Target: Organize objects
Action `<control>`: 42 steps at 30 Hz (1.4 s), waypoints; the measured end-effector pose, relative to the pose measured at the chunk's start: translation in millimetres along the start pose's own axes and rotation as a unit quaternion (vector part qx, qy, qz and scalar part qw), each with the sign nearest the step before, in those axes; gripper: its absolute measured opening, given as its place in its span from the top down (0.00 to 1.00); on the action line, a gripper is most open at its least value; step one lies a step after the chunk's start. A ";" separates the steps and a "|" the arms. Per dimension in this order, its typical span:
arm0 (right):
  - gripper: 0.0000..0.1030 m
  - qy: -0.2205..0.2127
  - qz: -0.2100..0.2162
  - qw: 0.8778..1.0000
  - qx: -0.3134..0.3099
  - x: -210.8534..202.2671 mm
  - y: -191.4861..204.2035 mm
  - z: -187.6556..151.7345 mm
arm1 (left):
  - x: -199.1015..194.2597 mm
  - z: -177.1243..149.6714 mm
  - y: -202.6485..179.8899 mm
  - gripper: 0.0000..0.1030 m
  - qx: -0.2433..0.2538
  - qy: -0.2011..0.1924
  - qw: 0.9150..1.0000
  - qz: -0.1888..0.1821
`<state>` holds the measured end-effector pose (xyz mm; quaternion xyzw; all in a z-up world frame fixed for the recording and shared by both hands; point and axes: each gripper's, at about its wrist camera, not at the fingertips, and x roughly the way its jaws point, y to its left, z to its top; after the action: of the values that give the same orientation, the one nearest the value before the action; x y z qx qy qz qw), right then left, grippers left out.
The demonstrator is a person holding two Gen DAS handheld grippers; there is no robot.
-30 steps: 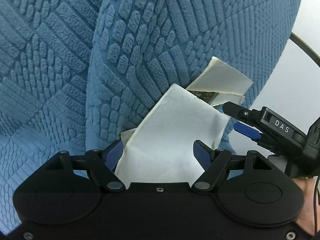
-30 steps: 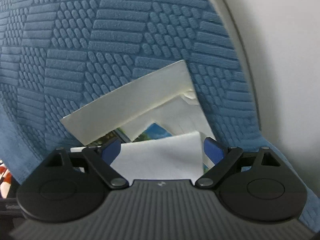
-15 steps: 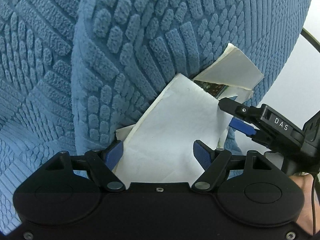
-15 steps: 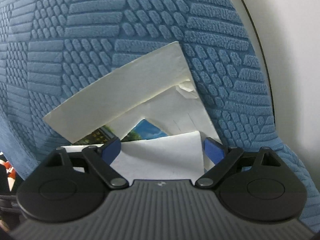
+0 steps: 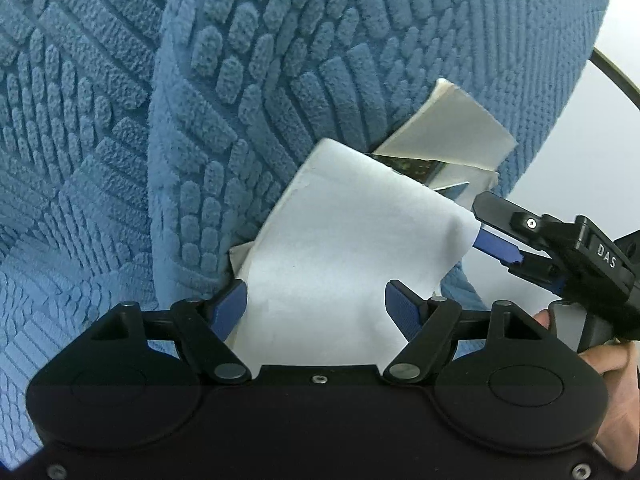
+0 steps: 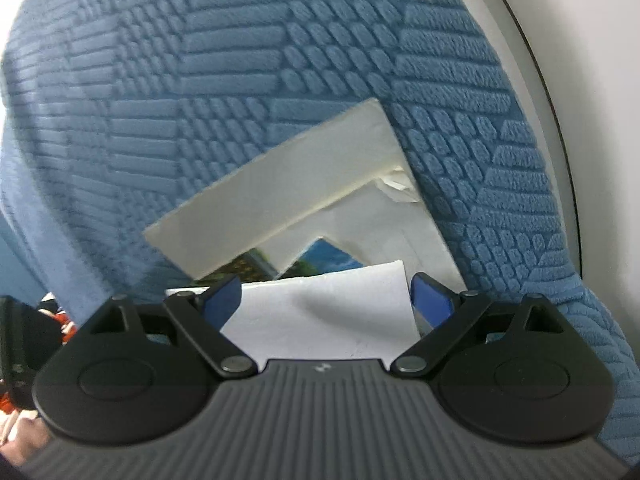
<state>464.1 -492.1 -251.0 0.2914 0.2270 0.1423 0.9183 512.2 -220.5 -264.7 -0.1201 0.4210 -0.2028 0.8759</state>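
Left wrist view: the left gripper (image 5: 316,304) has its blue-padded fingers (image 5: 230,308) spread wide on either side of a white paper sheet (image 5: 344,240), smooth and matte, curling softly at its far corner; whether the pads actually press its edges I cannot tell. Its jaws have just been closing slightly with the sheet between them. Beyond the fingertips the sheet leans against a blue cushion (image 5: 260,80), a plush fabric embossed with ribs and oval nubs in diagonal panels. Behind the sheet lies a cream booklet (image 5: 452,128) with a thick, angular cover and a dark printed page under it. To the right of the fingers, the right gripper (image 5: 486,226) pinches the sheet's curled corner between its black finger and blue pad.

From the right wrist, the same sheet (image 6: 332,312) spans the gap between the blue fingers (image 6: 430,300), slightly dimpled. Past it rises the booklet's stiff triangular cover (image 6: 280,200), colourful glossy pictures (image 6: 328,258) peeking beneath, and the cushion (image 6: 240,80) behind.
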 end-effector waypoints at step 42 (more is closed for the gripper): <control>0.23 0.045 -0.136 0.989 0.034 -7.9 18.9 -49.1 | -45.5 -46.0 17.5 0.42 -0.050 0.013 0.999 0.017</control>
<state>430.4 -457.2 -272.8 0.2817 0.3105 0.0210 0.9076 454.8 -186.0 -268.4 -0.1536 0.4435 -0.1682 0.8668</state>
